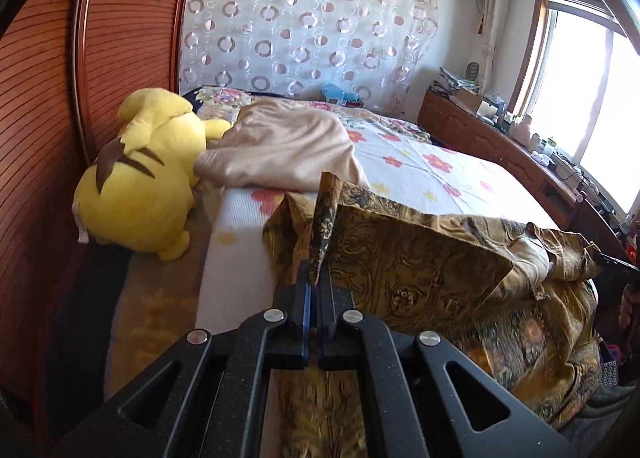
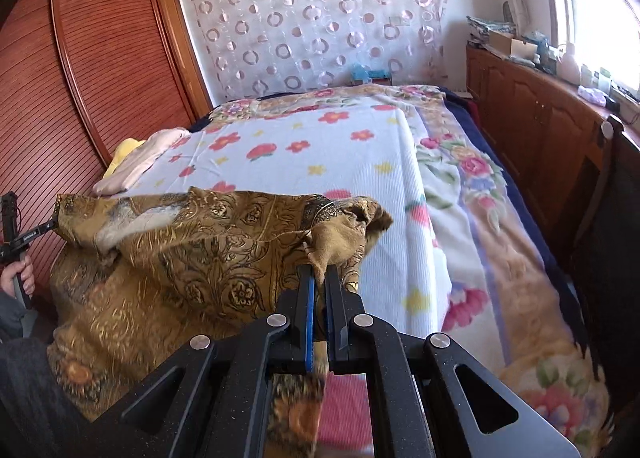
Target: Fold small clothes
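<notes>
A gold-brown patterned garment (image 1: 416, 254) hangs stretched between my two grippers above the near end of the bed. My left gripper (image 1: 319, 278) is shut on one corner of it; the cloth sticks up between the fingers. My right gripper (image 2: 320, 276) is shut on the other corner of the garment (image 2: 200, 250). The left gripper also shows at the far left of the right wrist view (image 2: 54, 222), pinching the cloth's edge. A beige folded garment (image 1: 276, 150) lies on the bed behind; it also shows in the right wrist view (image 2: 136, 162).
The bed has a white flowered sheet (image 1: 440, 174) over a floral blanket (image 2: 500, 242). A yellow plush toy (image 1: 140, 174) lies at the bed's left edge against the wooden wardrobe (image 1: 100, 58). A wooden cabinet (image 2: 540, 114) with clutter runs along the right under the window.
</notes>
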### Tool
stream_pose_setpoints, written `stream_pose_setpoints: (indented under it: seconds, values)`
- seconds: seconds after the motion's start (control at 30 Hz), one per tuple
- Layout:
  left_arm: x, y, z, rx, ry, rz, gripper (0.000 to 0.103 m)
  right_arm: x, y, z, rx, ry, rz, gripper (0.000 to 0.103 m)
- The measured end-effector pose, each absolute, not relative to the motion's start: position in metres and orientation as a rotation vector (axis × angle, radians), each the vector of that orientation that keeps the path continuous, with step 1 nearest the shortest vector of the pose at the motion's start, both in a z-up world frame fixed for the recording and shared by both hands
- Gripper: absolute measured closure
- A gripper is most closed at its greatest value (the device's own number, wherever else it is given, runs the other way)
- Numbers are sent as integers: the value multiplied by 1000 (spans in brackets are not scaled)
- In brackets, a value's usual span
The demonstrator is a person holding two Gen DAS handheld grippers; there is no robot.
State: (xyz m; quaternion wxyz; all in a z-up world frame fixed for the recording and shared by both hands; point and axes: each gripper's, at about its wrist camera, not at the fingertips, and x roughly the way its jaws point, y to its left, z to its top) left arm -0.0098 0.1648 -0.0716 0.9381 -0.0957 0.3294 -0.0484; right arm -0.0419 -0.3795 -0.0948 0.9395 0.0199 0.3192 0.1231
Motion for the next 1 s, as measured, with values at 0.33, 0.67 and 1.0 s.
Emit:
stream_pose_setpoints:
  seconds: [0.33,0.67,1.0]
  values:
    - [-27,165,-80,-139,705,-58,89,-31,-360,-83,-14,701,230,99]
    - [-21,174,-43,-136,598,-68,52,-43,-360,-55,-53,647,206,91]
    - [42,174,-26,-66,609,-58,27,-21,-356,-48,-92,604,161,70]
